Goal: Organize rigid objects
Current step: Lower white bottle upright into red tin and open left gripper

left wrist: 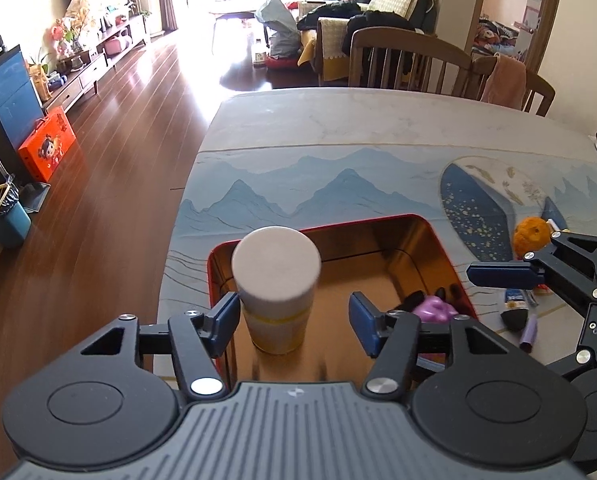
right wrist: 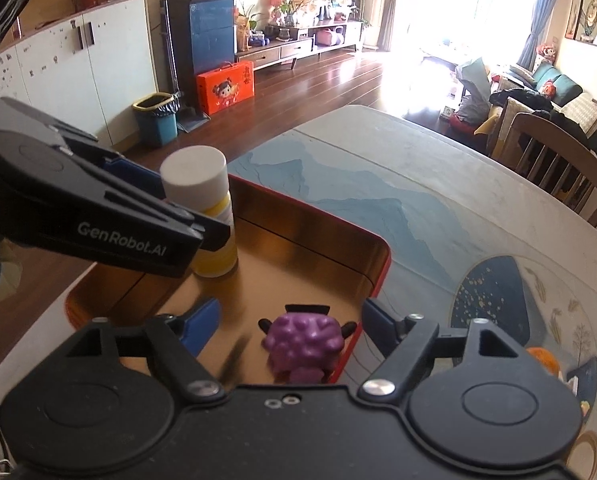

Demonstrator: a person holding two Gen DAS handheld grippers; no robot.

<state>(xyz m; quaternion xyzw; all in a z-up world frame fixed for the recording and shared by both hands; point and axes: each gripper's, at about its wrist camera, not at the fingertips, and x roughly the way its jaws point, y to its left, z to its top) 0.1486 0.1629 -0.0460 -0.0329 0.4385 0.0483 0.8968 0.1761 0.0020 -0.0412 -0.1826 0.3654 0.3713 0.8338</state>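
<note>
Left gripper [left wrist: 292,322]: jaws apart, straddling the bottle [left wrist: 276,288] but not clamping it; left pad looks at or just off its side, can't tell contact, right pad well clear. Bottle is a yellow cylinder with a wide matte white cap and stands upright on the floor of the tin [left wrist: 430,229], near the tin's left wall.

Tin: rectangular, rounded corners, red outer rim, glossy gold-brown reflective interior, low vertical walls. It sits at the near left corner of the desk [left wrist: 338,128]. Most of the tin floor between bottle and right wall is bare.

Right gripper [right wrist: 290,324]: jaws apart, nothing clamped. The toy [right wrist: 304,340] sits between them: purple, lumpy, black stubs on both sides and the top, lying in the tin by its right wall.

Desk surface: smooth mat with printed blue mountains, pale marble-look strip along the far edge. Off the tin's right side: an orange [left wrist: 532,236], wrinkled skin, plus small items near the near edge, too small to identify. Far half of the desk is bare.
</note>
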